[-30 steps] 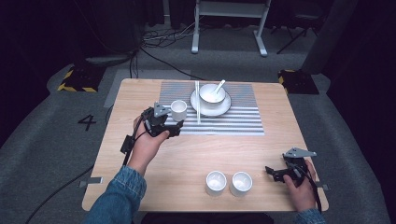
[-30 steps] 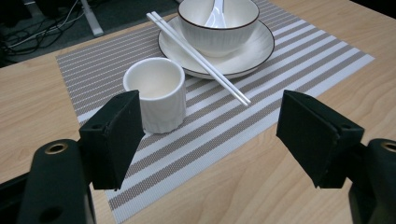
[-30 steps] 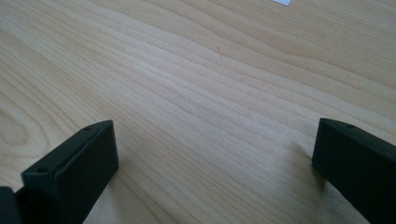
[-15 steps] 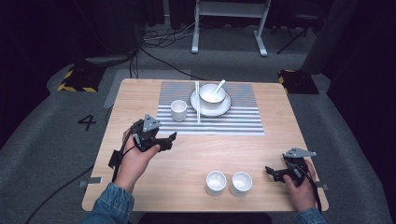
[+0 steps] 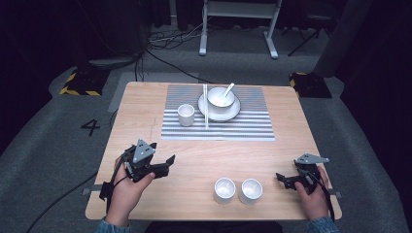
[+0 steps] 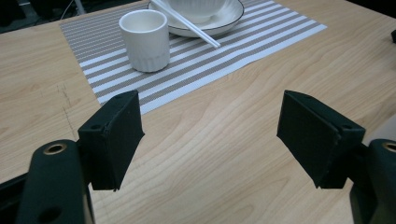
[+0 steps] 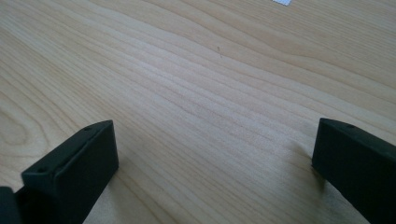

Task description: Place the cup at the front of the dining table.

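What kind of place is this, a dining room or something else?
Probably a recording studio or lab, not a dining room. The wooden table stands among dark curtains, with cables trailing over grey carpet, a number 4 marked on the floor, and yellow-and-black taped blocks beside it.

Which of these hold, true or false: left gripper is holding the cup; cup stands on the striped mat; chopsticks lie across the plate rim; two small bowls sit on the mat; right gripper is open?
1. The left gripper holds the cup. False: its jaws are open and empty, apart from the cup.
2. The cup stands upright on the striped mat. True.
3. The chopsticks lie across the plate rim. True.
4. The two small bowls sit on the mat. False: they stand on bare table at the near edge.
5. The right gripper is open. True.
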Demonstrator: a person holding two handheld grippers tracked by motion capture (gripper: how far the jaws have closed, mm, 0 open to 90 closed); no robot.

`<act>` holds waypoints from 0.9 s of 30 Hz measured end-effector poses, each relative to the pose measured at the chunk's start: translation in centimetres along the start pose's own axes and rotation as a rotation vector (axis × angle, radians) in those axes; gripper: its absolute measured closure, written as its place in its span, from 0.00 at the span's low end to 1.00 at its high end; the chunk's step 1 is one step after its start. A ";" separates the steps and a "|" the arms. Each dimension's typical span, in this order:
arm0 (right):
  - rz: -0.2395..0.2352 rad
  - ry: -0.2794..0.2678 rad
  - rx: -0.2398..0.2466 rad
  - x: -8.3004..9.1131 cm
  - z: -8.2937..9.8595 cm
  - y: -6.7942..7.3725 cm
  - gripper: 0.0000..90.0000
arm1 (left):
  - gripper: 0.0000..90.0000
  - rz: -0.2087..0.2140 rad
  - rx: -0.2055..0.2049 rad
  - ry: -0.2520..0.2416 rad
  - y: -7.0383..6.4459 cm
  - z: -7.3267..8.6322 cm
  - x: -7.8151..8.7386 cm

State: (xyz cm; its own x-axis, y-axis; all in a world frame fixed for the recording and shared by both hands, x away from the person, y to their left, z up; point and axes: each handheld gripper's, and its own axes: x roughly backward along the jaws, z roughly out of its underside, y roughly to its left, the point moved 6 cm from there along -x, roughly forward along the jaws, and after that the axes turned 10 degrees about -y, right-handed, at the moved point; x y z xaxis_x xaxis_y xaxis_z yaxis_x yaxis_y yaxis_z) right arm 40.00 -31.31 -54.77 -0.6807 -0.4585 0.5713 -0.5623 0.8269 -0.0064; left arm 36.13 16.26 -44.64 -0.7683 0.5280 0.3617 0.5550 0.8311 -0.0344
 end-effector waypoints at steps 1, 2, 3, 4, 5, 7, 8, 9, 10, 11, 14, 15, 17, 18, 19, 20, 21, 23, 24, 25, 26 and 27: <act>0.000 0.000 0.000 0.0 0.0 0.0 0.01 | 0.25 0.001 0.005 -0.006 0.0 0.2 0.3; 0.000 0.000 0.000 0.0 0.0 0.0 0.00 | 0.25 -0.001 0.009 -0.008 0.1 0.3 0.5; 0.000 0.000 0.000 0.0 0.0 0.0 0.00 | 0.25 -0.007 0.020 -0.021 0.2 0.7 1.0; 0.000 0.000 0.000 0.0 0.0 0.0 0.00 | 0.25 -0.007 0.020 -0.021 0.2 0.7 1.0; 0.000 0.000 0.000 0.0 0.0 0.0 0.00 | 0.25 -0.010 0.027 -0.024 0.3 0.9 1.1; 0.000 0.000 0.000 0.0 0.0 0.0 0.00 | 0.25 -0.013 0.025 -0.004 0.4 1.4 1.2; 0.000 0.000 0.000 0.0 0.0 0.0 0.00 | 0.25 -0.014 0.025 0.001 0.4 1.6 1.3; 0.000 0.000 0.000 0.0 0.0 0.0 0.01 | 0.25 -0.022 0.026 0.004 0.5 2.0 1.3; 0.000 0.000 0.000 0.0 0.0 0.0 0.01 | 0.25 -0.025 0.025 0.014 0.6 2.2 1.4; 0.000 0.000 0.000 0.0 0.0 0.0 0.00 | 0.25 -0.032 0.022 0.020 0.7 2.5 1.4; 0.000 0.000 0.000 0.0 0.0 0.0 0.01 | 0.25 -0.035 0.021 0.033 0.6 3.2 1.6; 0.000 0.000 0.000 0.0 0.0 0.0 0.01 | 0.25 -0.036 0.020 0.036 0.6 3.5 1.7; 0.000 0.000 0.000 0.0 0.0 0.0 0.01 | 0.25 -0.037 0.017 0.042 0.6 3.8 1.9; 0.000 0.000 0.000 0.0 0.0 0.0 0.01 | 0.25 -0.042 0.013 0.040 0.6 4.0 2.0; 0.000 0.000 0.000 0.0 0.0 0.0 0.01 | 0.25 -0.043 0.012 0.040 0.5 4.2 2.1; 0.000 0.000 0.000 0.0 0.0 0.0 0.01 | 0.25 -0.043 0.009 0.042 0.5 4.4 2.1; 0.000 0.000 0.000 0.0 0.0 0.0 0.00 | 0.25 -0.041 0.009 0.043 0.5 4.6 2.1; 0.000 0.000 0.000 0.0 0.0 0.0 0.00 | 0.25 -0.043 0.011 0.039 0.4 5.1 2.1; 0.000 0.000 0.000 0.0 0.0 0.0 0.01 | 0.25 -0.041 0.010 0.039 0.4 5.3 2.1; 0.000 0.000 0.000 0.0 0.0 0.0 0.01 | 0.25 -0.038 0.011 0.041 0.3 5.7 2.1; 0.000 0.000 0.000 0.0 0.0 0.0 0.00 | 0.25 -0.038 0.009 0.043 0.3 5.9 2.1; 0.000 0.000 0.000 0.0 0.0 0.0 0.00 | 0.25 -0.036 0.008 0.045 0.2 6.3 2.1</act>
State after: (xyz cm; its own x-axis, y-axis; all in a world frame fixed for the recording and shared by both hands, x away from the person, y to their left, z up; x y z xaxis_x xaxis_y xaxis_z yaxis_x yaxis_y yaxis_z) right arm 40.00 -31.31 -54.77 -0.6808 -0.4584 0.5713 -0.5623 0.8269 -0.0065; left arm 32.60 18.62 -49.71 -0.7725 0.4897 0.4042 0.5248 0.8507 -0.0277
